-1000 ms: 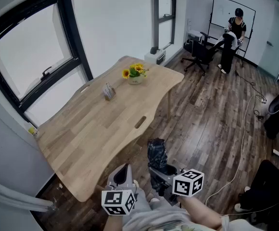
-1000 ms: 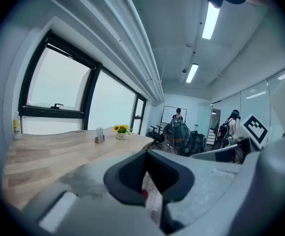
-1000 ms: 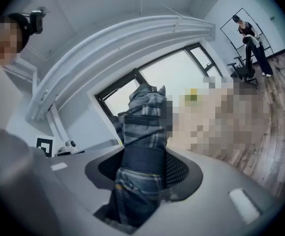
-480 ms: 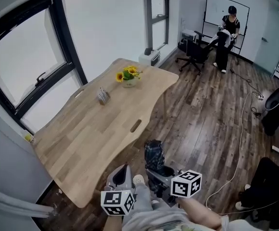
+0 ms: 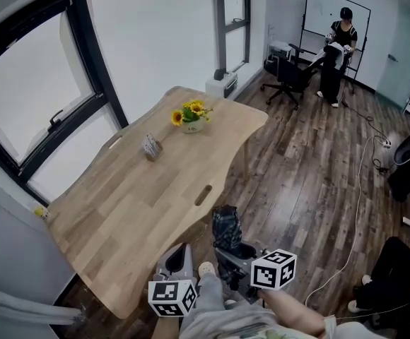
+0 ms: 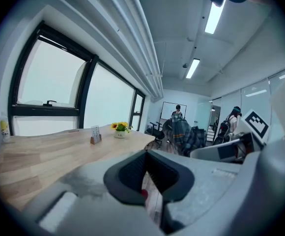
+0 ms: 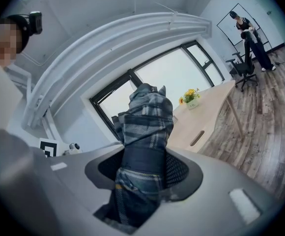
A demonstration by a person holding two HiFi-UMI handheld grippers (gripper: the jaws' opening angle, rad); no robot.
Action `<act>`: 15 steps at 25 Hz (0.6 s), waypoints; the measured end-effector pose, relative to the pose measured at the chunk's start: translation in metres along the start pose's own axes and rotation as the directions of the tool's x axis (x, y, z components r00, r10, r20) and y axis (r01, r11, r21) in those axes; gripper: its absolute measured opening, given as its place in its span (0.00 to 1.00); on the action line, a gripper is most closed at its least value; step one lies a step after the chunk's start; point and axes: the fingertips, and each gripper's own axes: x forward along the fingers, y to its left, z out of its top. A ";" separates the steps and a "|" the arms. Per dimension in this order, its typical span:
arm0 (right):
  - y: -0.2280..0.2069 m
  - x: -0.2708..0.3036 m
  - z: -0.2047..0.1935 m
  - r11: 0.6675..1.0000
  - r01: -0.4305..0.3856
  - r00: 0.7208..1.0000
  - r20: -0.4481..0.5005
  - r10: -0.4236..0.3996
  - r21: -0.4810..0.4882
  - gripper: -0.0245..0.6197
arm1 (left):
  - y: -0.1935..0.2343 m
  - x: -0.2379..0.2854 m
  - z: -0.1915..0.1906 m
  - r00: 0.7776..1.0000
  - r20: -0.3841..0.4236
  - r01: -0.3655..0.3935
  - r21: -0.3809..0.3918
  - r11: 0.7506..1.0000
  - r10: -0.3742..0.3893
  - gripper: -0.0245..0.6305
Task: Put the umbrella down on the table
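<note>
On the desk (image 5: pixel 120 217), toward its far end: flower pot (image 5: pixel 189 116); card holder (image 5: pixel 150 145) just nearer and to the left. At the left corner, by the window (image 5: pixel 42 97): small bottle (image 5: pixel 42 212). Off the near right edge, over the floor (image 5: pixel 297 182): umbrella (image 5: pixel 227 224) upright between the jaws of the right gripper (image 5: pixel 227 251); left gripper (image 5: pixel 179 258) beside it, toward the desk. Beyond the far end: office chair (image 5: pixel 288 76), then a person (image 5: pixel 339 44) before a whiteboard (image 5: pixel 332 13).

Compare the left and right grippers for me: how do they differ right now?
The right gripper is shut on the plaid folded umbrella; the left gripper is empty. The right gripper's jaws stand wide round it; the left gripper's are drawn together. Both hover off the table's near edge.
</note>
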 end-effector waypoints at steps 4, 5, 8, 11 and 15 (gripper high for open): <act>-0.014 0.029 0.021 1.000 0.002 1.000 -0.016 -0.002 0.009 0.35 | 0.021 0.028 0.009 1.000 -0.017 -0.005 -0.009 1.000 0.005 0.04; -0.017 0.037 0.026 1.000 0.003 1.000 -0.019 -0.002 0.010 0.35 | 0.027 0.035 0.011 1.000 -0.021 -0.005 -0.013 1.000 0.005 0.04; -0.026 0.060 0.043 1.000 0.003 1.000 -0.026 -0.003 0.016 0.35 | 0.045 0.056 0.019 1.000 -0.031 -0.006 -0.020 1.000 0.005 0.04; -0.032 0.082 0.060 1.000 0.003 1.000 -0.029 -0.003 0.019 0.35 | 0.062 0.074 0.028 0.999 -0.034 -0.005 -0.026 1.000 0.005 0.04; -0.040 0.113 0.081 1.000 -0.002 1.000 -0.027 0.002 0.019 0.35 | 0.087 0.096 0.038 0.999 -0.032 -0.007 -0.032 0.999 0.006 0.04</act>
